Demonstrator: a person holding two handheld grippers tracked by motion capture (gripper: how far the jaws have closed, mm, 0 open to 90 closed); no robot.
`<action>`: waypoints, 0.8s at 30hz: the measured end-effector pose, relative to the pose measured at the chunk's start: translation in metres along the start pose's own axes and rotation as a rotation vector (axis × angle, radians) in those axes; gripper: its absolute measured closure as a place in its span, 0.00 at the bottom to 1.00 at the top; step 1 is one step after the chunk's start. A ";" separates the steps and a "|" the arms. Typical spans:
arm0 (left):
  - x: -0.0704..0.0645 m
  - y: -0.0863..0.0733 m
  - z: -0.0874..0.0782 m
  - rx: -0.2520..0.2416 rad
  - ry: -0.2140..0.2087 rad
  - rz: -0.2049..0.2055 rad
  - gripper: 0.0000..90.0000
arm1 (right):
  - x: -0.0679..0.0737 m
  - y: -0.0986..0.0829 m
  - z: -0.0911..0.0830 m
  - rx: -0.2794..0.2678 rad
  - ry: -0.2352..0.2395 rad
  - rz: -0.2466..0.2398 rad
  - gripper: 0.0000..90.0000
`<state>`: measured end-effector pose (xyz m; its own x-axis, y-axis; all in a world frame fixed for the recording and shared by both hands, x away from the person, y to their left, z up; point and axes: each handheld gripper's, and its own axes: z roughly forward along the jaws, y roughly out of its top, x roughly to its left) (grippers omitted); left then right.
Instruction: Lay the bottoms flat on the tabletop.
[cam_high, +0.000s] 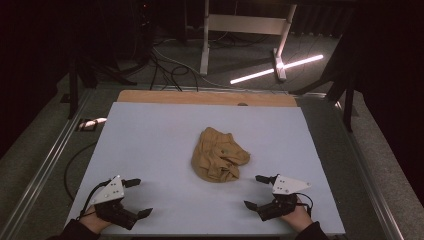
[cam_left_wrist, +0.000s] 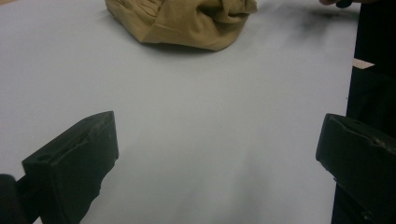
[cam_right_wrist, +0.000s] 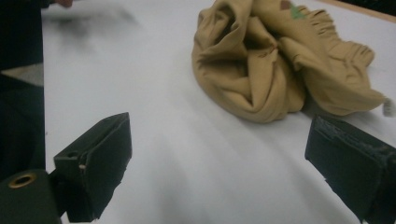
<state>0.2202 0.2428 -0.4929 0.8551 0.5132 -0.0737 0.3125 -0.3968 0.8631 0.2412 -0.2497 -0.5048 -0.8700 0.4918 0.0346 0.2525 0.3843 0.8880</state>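
Observation:
A crumpled tan cloth (cam_high: 218, 155) lies bunched near the middle of the white table top (cam_high: 150, 140). My left gripper (cam_high: 139, 197) rests at the near left of the table, open, with nothing between its jaws. My right gripper (cam_high: 256, 191) sits at the near right, also open and empty, a short way in front of the cloth. In the left gripper view the cloth (cam_left_wrist: 182, 21) is far ahead beyond the wide-spread jaws. In the right gripper view the cloth (cam_right_wrist: 280, 60) lies close ahead, with a small white tag at its right edge.
A wooden strip (cam_high: 205, 97) borders the table's far edge. Cables (cam_high: 165, 67) and a white stand's legs (cam_high: 280, 60) are on the floor beyond. Metal rails (cam_high: 45, 165) run along both sides of the table.

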 end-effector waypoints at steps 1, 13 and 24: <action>0.001 0.000 -0.001 -0.005 0.001 -0.003 0.00 | 0.001 0.000 0.000 0.006 0.004 -0.003 0.08; 0.004 0.000 -0.001 -0.002 -0.018 -0.008 0.00 | 0.002 -0.003 -0.002 0.065 0.015 -0.008 0.09; -0.003 0.009 -0.001 0.005 -0.054 0.023 0.00 | 0.008 0.005 -0.009 0.064 0.035 0.010 0.09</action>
<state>0.2199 0.2384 -0.4847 0.8833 0.4618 -0.0806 0.2940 -0.4119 0.8625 0.2318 -0.2514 -0.4956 -0.8814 0.4684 0.0604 0.2866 0.4289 0.8567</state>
